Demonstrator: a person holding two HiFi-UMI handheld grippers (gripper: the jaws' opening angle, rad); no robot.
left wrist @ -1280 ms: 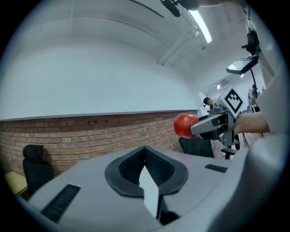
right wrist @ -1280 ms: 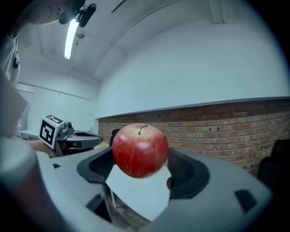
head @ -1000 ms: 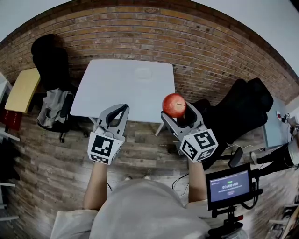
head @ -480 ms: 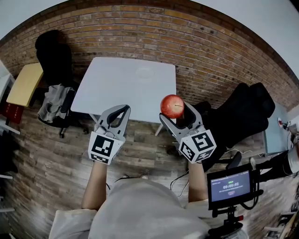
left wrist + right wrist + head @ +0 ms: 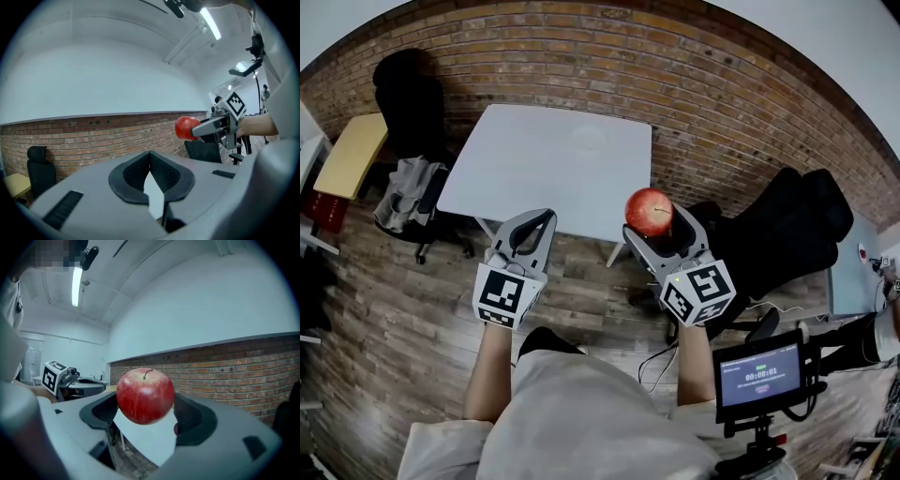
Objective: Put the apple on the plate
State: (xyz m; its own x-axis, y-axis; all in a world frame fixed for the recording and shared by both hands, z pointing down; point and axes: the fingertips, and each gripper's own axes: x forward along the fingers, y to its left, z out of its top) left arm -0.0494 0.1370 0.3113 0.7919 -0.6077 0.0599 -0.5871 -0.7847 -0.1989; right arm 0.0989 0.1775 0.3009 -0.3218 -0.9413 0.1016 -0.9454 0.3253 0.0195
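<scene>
A red apple [image 5: 649,211] [image 5: 145,395] sits clamped between the jaws of my right gripper [image 5: 655,221], held in the air over the wooden floor just short of the white table's [image 5: 511,178] near right corner. A pale plate [image 5: 588,139] lies flat on the far part of that table, hard to tell from the tabletop. My left gripper [image 5: 536,228] hovers level with the right one, its jaws closed together with nothing between them. From the left gripper view the apple [image 5: 186,128] shows at the right, gripped by the other tool.
A brick wall runs behind the table. A black chair draped with grey cloth [image 5: 408,206] stands left, next to a yellow side table [image 5: 349,155]. Black chairs [image 5: 797,225] crowd the right. A monitor on a stand [image 5: 759,375] is at lower right.
Both grippers have held nearly still with the apple clamped. The view has shifted slightly and a dark shoe now shows on the floor below the grippers.
</scene>
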